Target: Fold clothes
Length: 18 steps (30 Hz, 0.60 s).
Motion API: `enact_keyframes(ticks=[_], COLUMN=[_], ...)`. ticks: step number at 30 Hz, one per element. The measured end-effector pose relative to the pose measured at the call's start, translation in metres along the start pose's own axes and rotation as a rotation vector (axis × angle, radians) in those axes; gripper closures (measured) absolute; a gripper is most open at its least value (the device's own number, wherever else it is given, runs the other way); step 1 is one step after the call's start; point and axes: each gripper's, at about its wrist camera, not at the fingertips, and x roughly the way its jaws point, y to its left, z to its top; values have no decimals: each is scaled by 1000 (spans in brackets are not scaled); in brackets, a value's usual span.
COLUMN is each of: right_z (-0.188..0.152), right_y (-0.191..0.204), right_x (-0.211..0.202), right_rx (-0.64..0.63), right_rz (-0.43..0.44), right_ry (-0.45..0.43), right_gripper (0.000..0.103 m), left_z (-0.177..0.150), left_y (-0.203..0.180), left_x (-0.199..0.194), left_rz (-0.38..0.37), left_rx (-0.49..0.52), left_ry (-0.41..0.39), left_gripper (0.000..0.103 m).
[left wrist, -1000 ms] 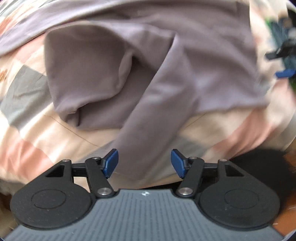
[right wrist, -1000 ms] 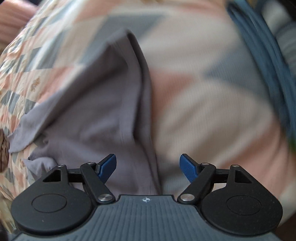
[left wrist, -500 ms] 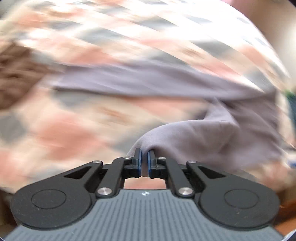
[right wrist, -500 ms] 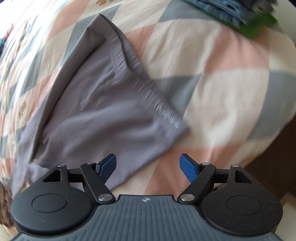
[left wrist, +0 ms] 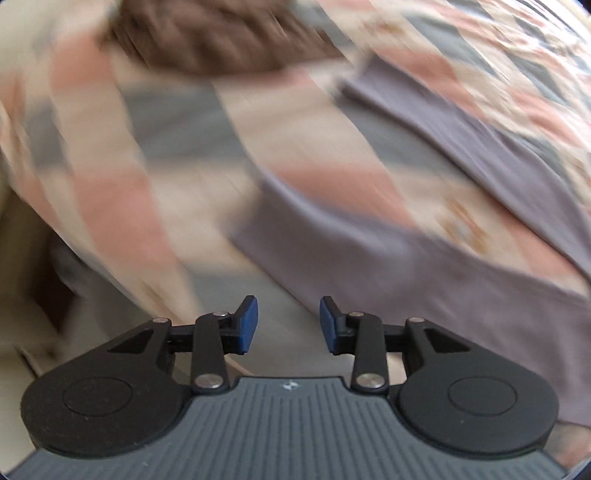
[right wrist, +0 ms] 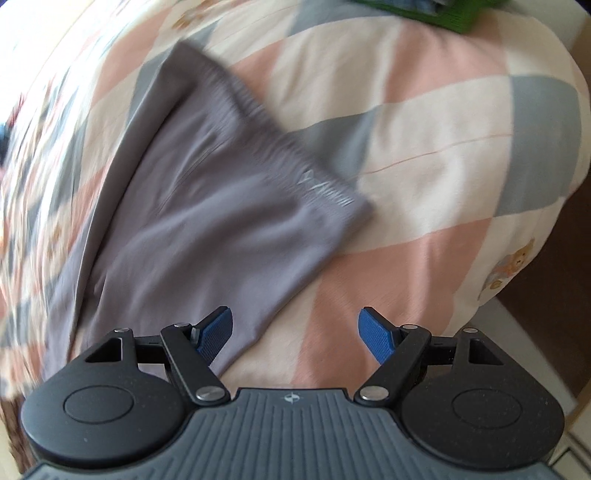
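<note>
On the checked bedspread (right wrist: 424, 155), the grey trousers (right wrist: 207, 206) lie spread flat, waistband toward the bed's edge. The left gripper (left wrist: 289, 319) has just been opening, nothing between its pads, while the right gripper (right wrist: 295, 332) hangs wide apart above the cloth's edge, holding nothing.

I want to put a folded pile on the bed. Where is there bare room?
Free: the quilt right of the grey trousers, up to the bed's edge, and the near strip below the waistband. Crowded: the green stack at the far corner and the brown item by the trouser legs.
</note>
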Motion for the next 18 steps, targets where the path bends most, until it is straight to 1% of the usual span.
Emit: enact_keyframes(ticks=[1,2,3,5,6,7,9,11,13,14,15,16,18], right_z=[3,7,10,18,22,25,32,37,40,42,45,48,55], right_y=[-9,-17,-25,-39,-44,-50,-61,-71,-76,-74,-71,-67,-64], right_x=[2,4,7,14,18,24,36,46,55,57,57,54,36], right_rx=[28,57,84,131,150,168,216,286,344,341,316,281,215], right_rz=[17,39,66,122,136,129,136,178,235,253,243,222,187], right_ry=[-14,-24,-32,-47,-53,-53,-55,-62,-75,-81,-83,-84,-124], right_gripper=[27,31,40,46,46,46,46,46,47,67,96,96,98], left_z=[-12,-24,-35,-50,-56,-60,-66,-70,-70,-72,-73,-75,-76], left_y=[-12,-25,-37,-57,-67,-74,-84,-89,-91,-91,-91,-91,-89], left_x=[7,13,18,20,18,15,7,1,1,1,2,2,4], left_rz=[-35,-68,-87,-108,-107,-109,-109,-96,-93,-97,-102,-106,-113], left_rx=[-17,-33,-37,-28,-19,-12,-4,-5,-15,-27,-39,-52,-78], left_ry=[31,62,87,118,119,116,104,93,92,94,96,99,101], left_gripper=[72,72,72,72,72,71,68,64,64,64,65,67,69])
